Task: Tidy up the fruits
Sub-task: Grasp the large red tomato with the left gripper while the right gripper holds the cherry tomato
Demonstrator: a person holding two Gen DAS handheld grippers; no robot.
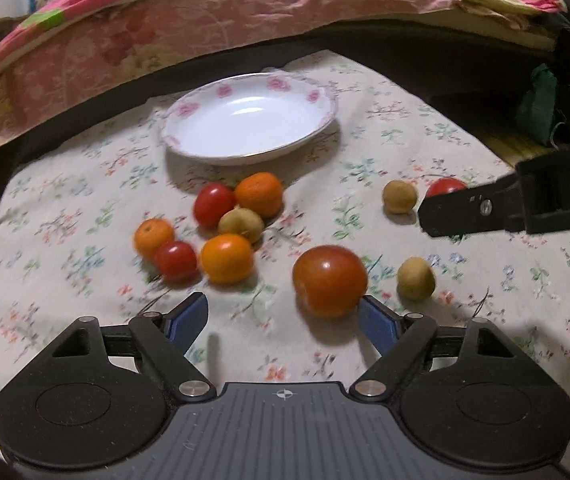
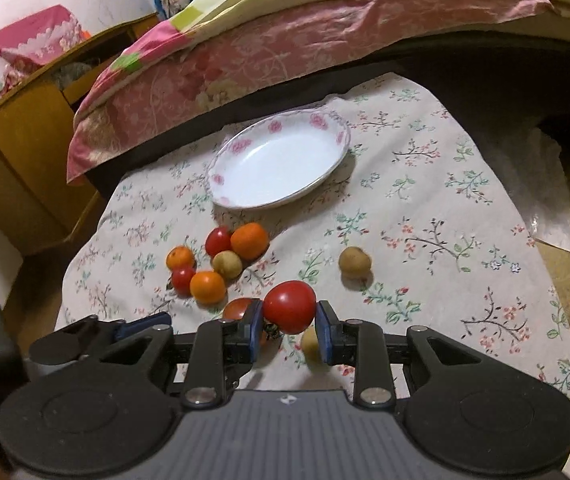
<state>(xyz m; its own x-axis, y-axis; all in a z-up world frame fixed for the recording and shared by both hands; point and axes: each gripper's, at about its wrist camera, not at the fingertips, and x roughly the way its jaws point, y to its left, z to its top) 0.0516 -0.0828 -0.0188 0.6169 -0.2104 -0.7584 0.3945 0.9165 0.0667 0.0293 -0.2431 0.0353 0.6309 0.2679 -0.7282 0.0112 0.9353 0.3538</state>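
The right hand-held gripper (image 2: pixel 289 330) is pointing steeply down over the floral cloth (image 2: pixel 425 208) covering the tabletop, its blue pads (image 2: pixel 323 332) clamping a red tomato (image 2: pixel 289 306) from both sides. In the left wrist view only one black finger of it is showing, reaching in from the right edge, with that tomato (image 1: pixel 445 186) peeking out behind it.

The left hand-held gripper (image 1: pixel 285 320) is also tilting downward, its jaws standing wide with nothing pressed between them. A large tomato (image 1: pixel 329 280) is lying just ahead of them, close beside the right pad (image 1: pixel 377 328); whether it is touching the pad is hard to tell through the blur.

A white plate with pink roses (image 2: pixel 221 176) is sitting at the far side of the cloth. Between it and the grippers, a cluster of three oranges (image 1: pixel 227 258), two small tomatoes (image 1: pixel 214 205) and a brown fruit (image 1: pixel 241 224) is lying close together. Two more brown fruits (image 1: pixel 400 197) are lying apart to the right.

In the right wrist view, the large tomato (image 2: pixel 239 308) and one brown fruit (image 2: pixel 309 344) are partly hiding behind the gripper fingers. The person's hands are out of sight.
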